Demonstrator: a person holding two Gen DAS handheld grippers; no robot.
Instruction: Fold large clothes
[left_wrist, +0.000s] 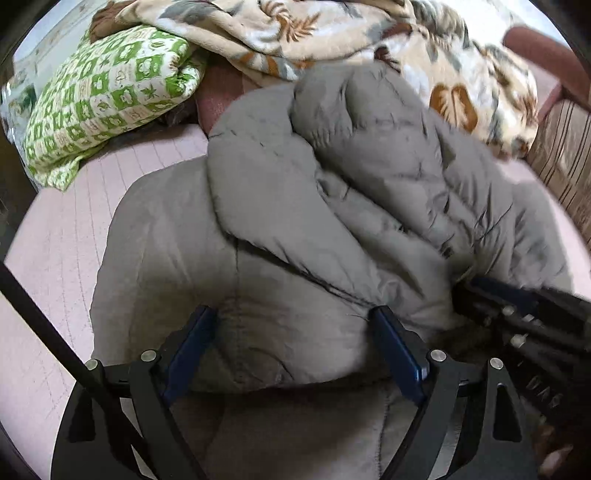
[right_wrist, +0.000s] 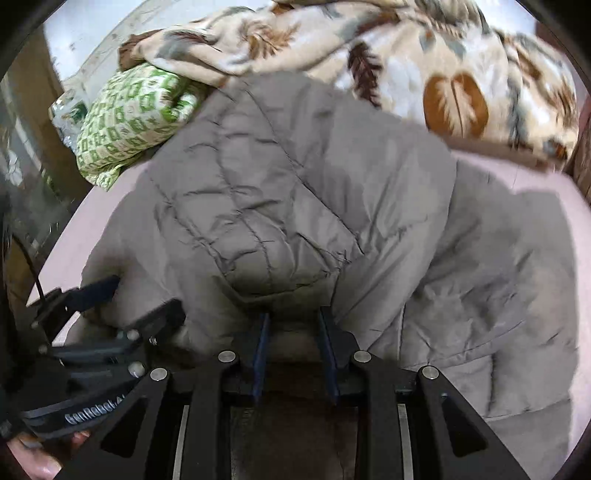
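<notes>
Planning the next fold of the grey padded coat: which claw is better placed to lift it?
Likely the right claw: its narrow jaws already straddle a folded edge of the coat. The left claw gapes wide over flat fabric.

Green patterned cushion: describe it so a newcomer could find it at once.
Start at the pink bed under the grey padded coat. At its far left lies the cushion, beside the leaf-print blanket. It alone has green-and-white squares.
</notes>
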